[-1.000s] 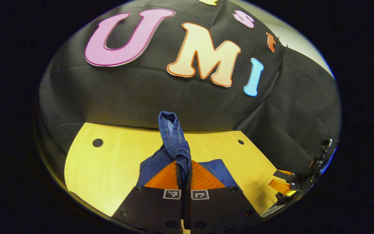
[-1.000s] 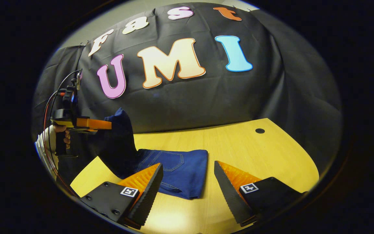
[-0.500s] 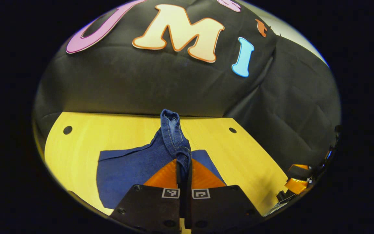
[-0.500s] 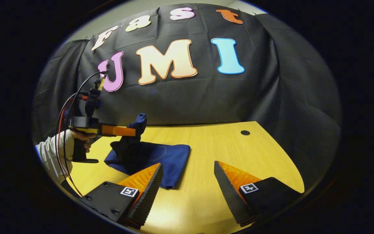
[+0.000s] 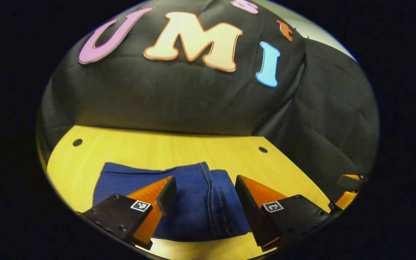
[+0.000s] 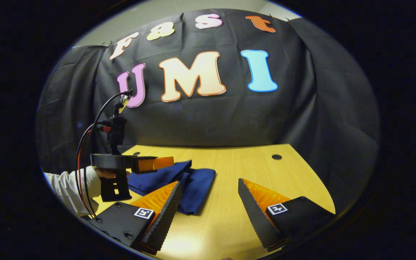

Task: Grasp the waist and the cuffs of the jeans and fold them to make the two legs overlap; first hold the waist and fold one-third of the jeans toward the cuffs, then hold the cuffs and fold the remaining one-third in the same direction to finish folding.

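Observation:
The blue jeans (image 5: pixel 190 195) lie folded in a flat bundle on the yellow wooden table (image 5: pixel 139 148). A stitched seam runs down the top layer. My left gripper (image 5: pixel 204 186) is open just above the bundle, with the denim showing between its fingers and nothing gripped. In the right gripper view the same jeans (image 6: pixel 190 180) lie left of centre, with the left gripper (image 6: pixel 164 162) hovering over them, held by a hand in a white sleeve (image 6: pixel 69 186). My right gripper (image 6: pixel 209 189) stands open over bare table, to the right of the jeans.
Round cable holes (image 5: pixel 77 142) (image 5: pixel 263 149) sit near the table's far corners, and one hole (image 6: pixel 276 157) shows in the right gripper view. The black cloth wall (image 5: pixel 179 101) rises right behind the table's far edge. Cables (image 6: pixel 85 144) loop from the left gripper's handle.
My left gripper lowered the pinched end of the jeans onto the bundle and opened, letting it go. The denim now lies flat. The right gripper stayed open and barely moved.

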Available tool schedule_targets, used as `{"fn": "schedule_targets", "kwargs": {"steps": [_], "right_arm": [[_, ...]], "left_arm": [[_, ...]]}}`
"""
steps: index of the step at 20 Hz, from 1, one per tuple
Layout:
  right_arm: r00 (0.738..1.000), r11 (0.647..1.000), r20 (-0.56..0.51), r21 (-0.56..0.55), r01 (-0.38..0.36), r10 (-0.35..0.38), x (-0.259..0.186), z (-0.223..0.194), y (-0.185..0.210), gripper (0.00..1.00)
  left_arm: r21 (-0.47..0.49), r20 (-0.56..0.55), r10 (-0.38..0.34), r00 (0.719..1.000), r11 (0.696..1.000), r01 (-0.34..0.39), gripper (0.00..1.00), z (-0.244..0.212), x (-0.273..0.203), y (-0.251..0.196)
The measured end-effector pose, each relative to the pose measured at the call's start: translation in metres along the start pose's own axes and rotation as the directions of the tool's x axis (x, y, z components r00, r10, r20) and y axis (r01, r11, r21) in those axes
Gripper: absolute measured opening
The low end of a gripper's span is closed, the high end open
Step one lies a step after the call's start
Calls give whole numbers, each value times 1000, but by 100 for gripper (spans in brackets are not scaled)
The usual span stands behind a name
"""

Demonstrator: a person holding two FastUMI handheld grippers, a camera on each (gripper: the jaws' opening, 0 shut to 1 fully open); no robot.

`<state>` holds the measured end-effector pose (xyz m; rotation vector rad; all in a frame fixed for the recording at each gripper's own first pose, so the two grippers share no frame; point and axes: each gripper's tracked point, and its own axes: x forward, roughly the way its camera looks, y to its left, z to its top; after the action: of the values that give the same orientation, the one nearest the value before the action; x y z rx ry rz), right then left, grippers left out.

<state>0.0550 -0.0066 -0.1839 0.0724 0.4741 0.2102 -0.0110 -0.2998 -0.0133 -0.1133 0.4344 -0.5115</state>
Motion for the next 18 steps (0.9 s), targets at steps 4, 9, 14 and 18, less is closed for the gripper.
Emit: {"fn": "schedule_targets", "kwargs": {"steps": [4,9,14,18], "right_arm": [[985,1000,170,16,-12,9,-13,54,38,93],[952,998,304,49,-31,14,-37,102,89,97],[930,997,367,63,-33,8,-70,123,121,97],[920,998,391,57,-40,15,-87,129,134,97]], "left_arm": [[116,189,53,980,990,-76,96,49,-79,3],[217,281,64,957,968,-129,94,78,-176,17],[175,368,111,923,967,-186,93,97,-246,39],[150,397,133,908,967,-207,95,100,-272,48]]}}
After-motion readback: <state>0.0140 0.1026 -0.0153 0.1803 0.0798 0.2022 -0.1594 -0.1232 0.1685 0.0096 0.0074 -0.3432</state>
